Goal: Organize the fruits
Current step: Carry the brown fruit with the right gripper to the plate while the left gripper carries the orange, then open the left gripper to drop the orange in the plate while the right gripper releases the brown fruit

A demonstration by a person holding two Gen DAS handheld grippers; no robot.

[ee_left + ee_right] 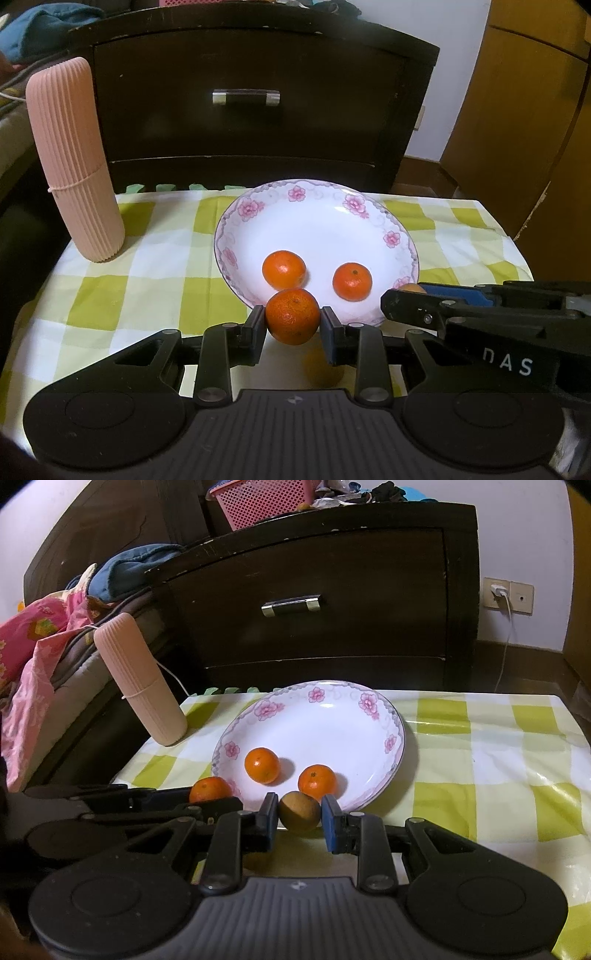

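orange mandarin (292, 316) sits pinched between left tongs (293, 325), beside plate (317, 218).

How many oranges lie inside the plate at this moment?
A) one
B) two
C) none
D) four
B: two oranges sit in the plate; the left claw grips a third orange at the rim, and the right claw grips a brownish fruit.

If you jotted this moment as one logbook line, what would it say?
left tongs: gripping orange mandarin | right tongs: gripping brownish round fruit | white floral-rimmed plate: two mandarins inside
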